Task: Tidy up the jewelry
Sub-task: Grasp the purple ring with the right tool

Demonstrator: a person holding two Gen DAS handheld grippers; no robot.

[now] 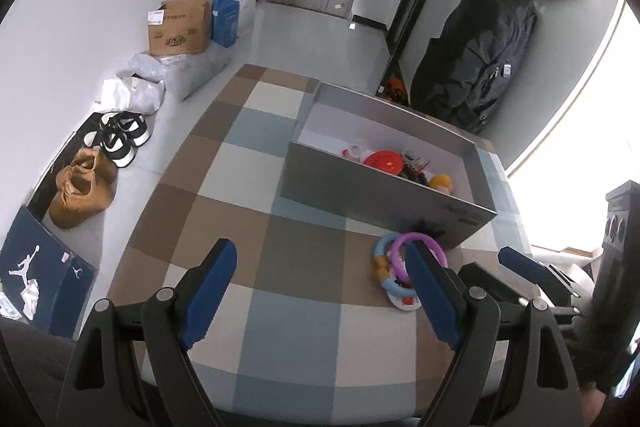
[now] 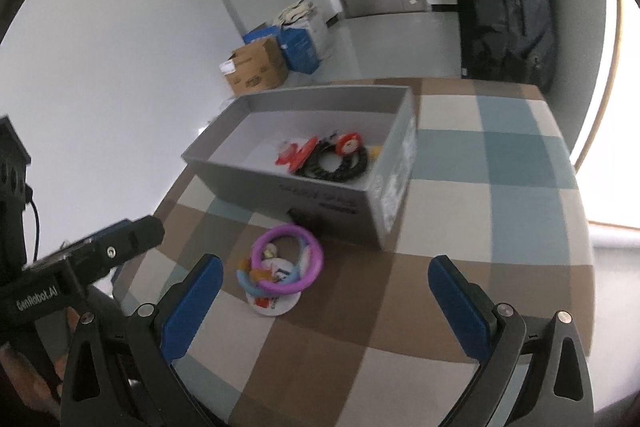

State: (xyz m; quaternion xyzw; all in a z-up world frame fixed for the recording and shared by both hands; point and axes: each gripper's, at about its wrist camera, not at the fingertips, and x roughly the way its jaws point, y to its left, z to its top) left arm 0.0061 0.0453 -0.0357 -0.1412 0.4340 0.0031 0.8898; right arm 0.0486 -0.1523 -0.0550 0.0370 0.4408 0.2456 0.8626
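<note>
A grey box [image 1: 384,203] [image 2: 320,195] stands on the checked tabletop [image 1: 240,211] [image 2: 480,187] and holds several trinkets: a red disc [image 1: 383,161], a black bracelet [image 2: 336,163] and small red and yellow pieces. In front of the box lies a pile of a purple ring [image 1: 418,241] [image 2: 288,259], a light blue ring [image 1: 394,287] and a white round tag [image 2: 272,301]. My left gripper [image 1: 320,291] is open and empty, its right finger just beside the pile. My right gripper [image 2: 326,301] is open and empty, with the pile lying ahead between its fingers.
The other gripper's body shows at each view's edge [image 1: 532,279] [image 2: 80,267]. On the floor to the left are shoes [image 1: 84,187], bags and cardboard boxes [image 1: 180,27]. A black bag [image 1: 480,55] hangs at the back right beside a door.
</note>
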